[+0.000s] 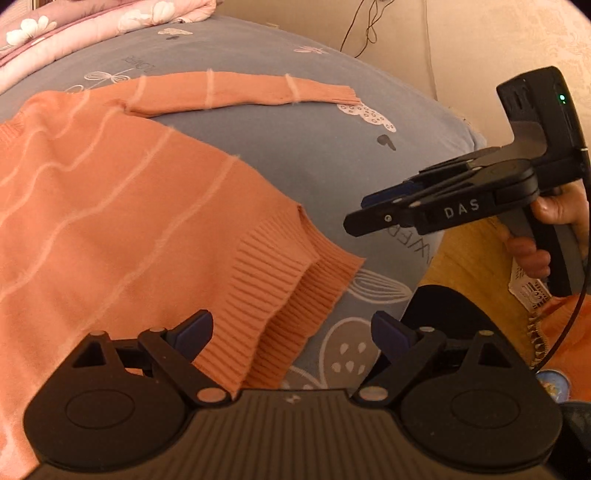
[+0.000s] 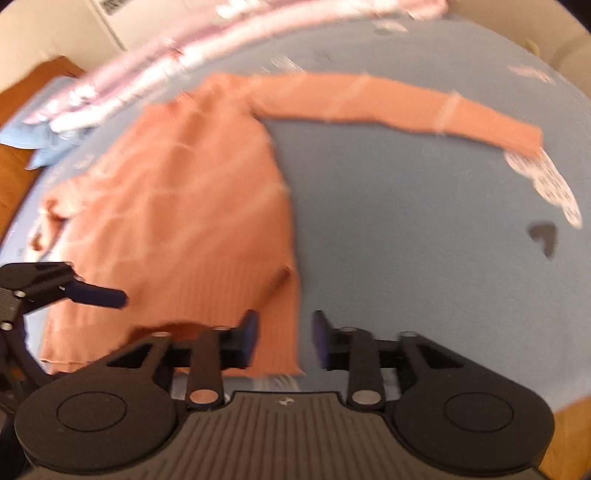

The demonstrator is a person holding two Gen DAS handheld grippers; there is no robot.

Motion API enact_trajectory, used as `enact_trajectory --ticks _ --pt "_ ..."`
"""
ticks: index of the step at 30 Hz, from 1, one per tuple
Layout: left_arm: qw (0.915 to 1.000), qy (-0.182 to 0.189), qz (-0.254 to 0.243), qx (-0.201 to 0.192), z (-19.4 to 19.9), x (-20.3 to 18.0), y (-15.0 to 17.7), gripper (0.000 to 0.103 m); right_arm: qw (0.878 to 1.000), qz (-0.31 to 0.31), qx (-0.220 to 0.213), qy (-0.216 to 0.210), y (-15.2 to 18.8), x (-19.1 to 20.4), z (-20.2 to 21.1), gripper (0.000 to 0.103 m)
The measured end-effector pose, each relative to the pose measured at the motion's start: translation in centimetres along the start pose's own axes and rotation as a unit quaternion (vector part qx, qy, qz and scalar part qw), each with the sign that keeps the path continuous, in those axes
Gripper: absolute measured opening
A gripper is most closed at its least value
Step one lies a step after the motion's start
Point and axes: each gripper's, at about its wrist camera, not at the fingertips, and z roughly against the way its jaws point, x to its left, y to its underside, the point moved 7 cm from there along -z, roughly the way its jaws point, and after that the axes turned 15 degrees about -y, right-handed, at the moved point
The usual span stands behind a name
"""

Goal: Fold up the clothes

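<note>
fingers [image 1: 199, 332] of the left gripper [image 1: 291, 332] are spread and empty, the one orange sweater [image 1: 122, 206] lying on the bed [image 1: 314, 147] with its ribbed hem between them. better to pinch both hem layers together. right view: right gripper [image 2: 284, 339] fingers spread, empty, hem corner just ahead; one sleeve [image 2: 399, 103] stretches far ahead-right.

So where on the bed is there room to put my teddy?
Free: the blue sheet between the orange sweater body and its stretched-out sleeve. Crowded: the pink quilt fills the far edge.
</note>
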Motion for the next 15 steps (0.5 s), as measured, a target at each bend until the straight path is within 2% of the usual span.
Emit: enact_trajectory --ticks 2,4,5,8,10,12,15 --pt "0.9998 -0.018 0.004 0.000 0.7 1.1 0.9 0.093 0.998 0.064 0.008 0.019 0.5 1.8 -1.3 0.061" --pt "0.9994 -0.031 0.013 0.004 1.3 2.4 1.7 0.093 0.990 0.136 0.027 0.039 1.5 3.4 -2.9 0.076" --pt "0.9991 -0.036 0.020 0.006 1.6 3.1 2.1 0.093 0.981 0.180 0.037 0.060 2.1 4.2 -3.9 0.076" --pt "0.9977 -0.055 0.036 0.018 1.9 4.9 3.6 0.093 0.950 0.271 0.027 0.150 2.4 4.7 -5.8 0.076" --pt "0.9950 -0.084 0.042 0.034 1.8 6.2 4.7 0.093 0.954 0.244 0.001 0.176 1.6 3.3 -5.4 0.076" --pt "0.9910 -0.119 0.041 0.046 1.8 7.4 5.8 0.093 0.965 0.167 -0.024 0.199 0.6 0.4 -3.9 0.076" --pt "0.9843 -0.155 0.057 0.062 2.0 9.4 7.6 0.093 0.971 0.087 -0.025 0.223 0.3 -3.5 -1.4 0.076"
